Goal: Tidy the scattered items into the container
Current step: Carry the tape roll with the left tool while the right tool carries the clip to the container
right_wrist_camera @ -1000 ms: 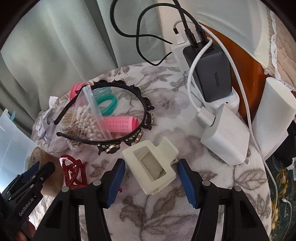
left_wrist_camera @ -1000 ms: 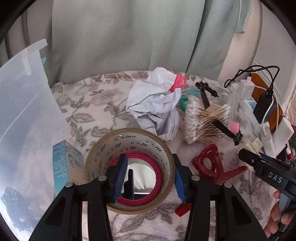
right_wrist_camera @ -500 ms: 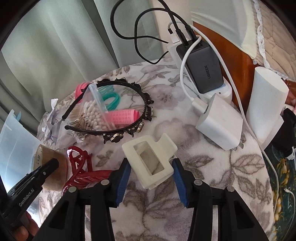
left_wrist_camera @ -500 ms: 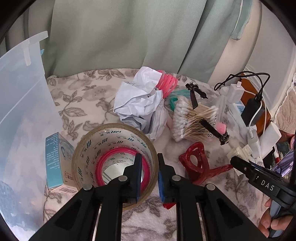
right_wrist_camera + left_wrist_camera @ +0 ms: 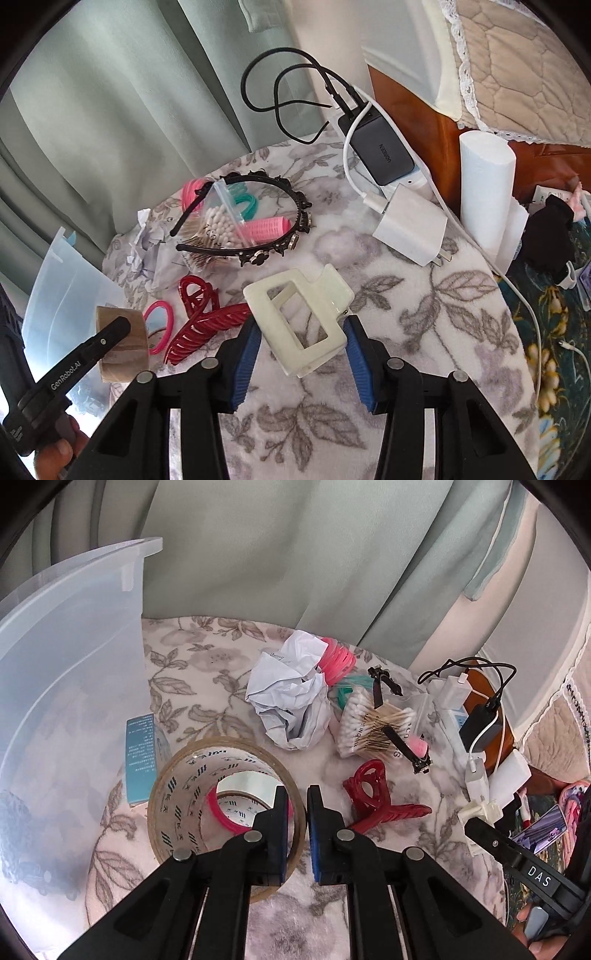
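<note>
Left tongs [image 5: 297, 829] pinch the tape [image 5: 221, 808] wall, bin [image 5: 66, 686] just left of them; right tongs [image 5: 301, 354] clamp the cream clip [image 5: 299, 317], red clip [image 5: 201, 317] to their left

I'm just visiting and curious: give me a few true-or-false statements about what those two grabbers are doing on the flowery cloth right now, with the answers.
1. The left gripper pinches the wall of the tape roll. True.
2. The right gripper is clamped on a cream hair claw. True.
3. The red hair claw is already inside the clear container. False: it lies on the cloth beside the tape roll.
4. The black headband lies over a bag of cotton swabs. True.
5. The crumpled paper is held by a gripper. False: it sits untouched on the cloth.
</note>
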{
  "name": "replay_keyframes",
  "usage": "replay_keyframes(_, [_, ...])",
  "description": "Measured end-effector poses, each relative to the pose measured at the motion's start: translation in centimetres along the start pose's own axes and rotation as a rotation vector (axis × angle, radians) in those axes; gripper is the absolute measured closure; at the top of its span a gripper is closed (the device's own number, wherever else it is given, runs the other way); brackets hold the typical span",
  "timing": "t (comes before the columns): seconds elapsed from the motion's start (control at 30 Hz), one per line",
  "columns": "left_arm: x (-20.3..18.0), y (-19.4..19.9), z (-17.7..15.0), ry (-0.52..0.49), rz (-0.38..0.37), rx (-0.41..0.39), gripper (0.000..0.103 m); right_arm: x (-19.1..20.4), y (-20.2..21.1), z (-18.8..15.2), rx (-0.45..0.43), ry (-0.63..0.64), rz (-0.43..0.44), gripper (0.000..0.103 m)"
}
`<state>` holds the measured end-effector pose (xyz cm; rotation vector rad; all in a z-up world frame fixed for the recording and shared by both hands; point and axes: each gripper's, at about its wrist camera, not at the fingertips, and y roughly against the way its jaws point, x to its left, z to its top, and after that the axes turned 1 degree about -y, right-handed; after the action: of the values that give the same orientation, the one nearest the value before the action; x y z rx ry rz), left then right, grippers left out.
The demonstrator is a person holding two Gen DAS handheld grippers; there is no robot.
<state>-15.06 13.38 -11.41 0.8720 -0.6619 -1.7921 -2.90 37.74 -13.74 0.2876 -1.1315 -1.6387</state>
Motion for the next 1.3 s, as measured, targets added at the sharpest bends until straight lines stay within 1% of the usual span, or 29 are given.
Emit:
replay_keyframes(0.17, [0.5,2.1,-0.4,0.037,-0.017,-0.020,0.093,0.6,2.7,-0.6,-0.034,-0.005,0.022,0.054])
replay_keyframes(0.3, [0.6,4.7,-0.6,0.043,-0.032,-0.058,0.093,1.3,4.0,-0.1,-0.070,-0.003,0.038,0.054])
replay_keyframes(0.4, [0.7,7.1,-0.6,0.042,-0.045,-0.099,0.093,2.3,5.0,0.0,-0.105,0.007,0.055,0.054])
replay_keyframes(0.63, [1.1,12.8,-0.5,0.045,-0.076,-0.199,0.093,5.1,10.2,-0.5,-0.189,0.067,0.096,0.054])
replay_keyframes(0.83, [1.6,17.5,-0.4,0.054,-0.096,-0.295,0.093,8.2,13.6,-0.9,-0.264,0.131,0.128,0.054])
replay_keyframes(0.93, [2.2,19.5,-0.5,0.063,-0.110,-0.339,0.093,9.7,14.8,-1.3,-0.282,0.166,0.140,0.054])
replay_keyframes(1.13, [3.0,24.0,-0.5,0.068,-0.114,-0.442,0.093,13.0,16.8,-1.8,-0.314,0.234,0.179,0.054])
replay_keyframes(1.3, [4.5,27.1,-1.0,0.085,-0.101,-0.517,0.093,16.3,19.0,-2.4,-0.345,0.298,0.232,0.054])
